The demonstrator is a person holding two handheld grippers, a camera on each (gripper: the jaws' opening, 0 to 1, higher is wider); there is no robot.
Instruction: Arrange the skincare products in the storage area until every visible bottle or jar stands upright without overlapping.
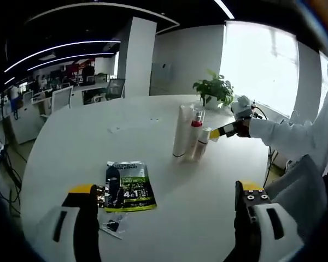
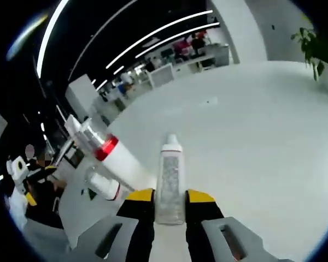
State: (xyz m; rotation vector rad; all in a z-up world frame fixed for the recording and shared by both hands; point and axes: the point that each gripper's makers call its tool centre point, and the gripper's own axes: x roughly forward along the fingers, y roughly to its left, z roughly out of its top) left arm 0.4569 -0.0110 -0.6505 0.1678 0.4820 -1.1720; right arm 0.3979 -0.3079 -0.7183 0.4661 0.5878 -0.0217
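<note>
Right tool (image 2: 169,203) pinches a small white tube (image 2: 170,183) between its yellow-tipped jaws, cap pointing away from the camera. In the left gripper view the same tool (image 1: 221,131) reaches in from the right, at the cluster of products on the white counter (image 1: 153,125). That cluster sits mid-counter, near a potted plant (image 1: 214,90): a tall white bottle (image 1: 182,131) upright, a red-banded bottle (image 1: 194,136) just beside it, and the tube (image 1: 202,143) at the right edge, all close together and looking upright. Right gripper view shows the red-banded bottle (image 2: 112,150) and another small white bottle with a red band (image 2: 103,185) left of the held tube; the view is rolled, so tilt there is hard to judge.

Left tool (image 1: 167,204) is spread wide, holding nothing, low over the counter. A flat green-and-black sachet (image 1: 127,185) lies near its left jaw, well apart from the cluster.

Step in hand, as I judge it: setting the tube upright beside the bottles. Next move calls for seating the base flat, leaving a gap so nothing overlaps, then releasing cleanly without nudging the neighbours. The sachet probably comes after.
</note>
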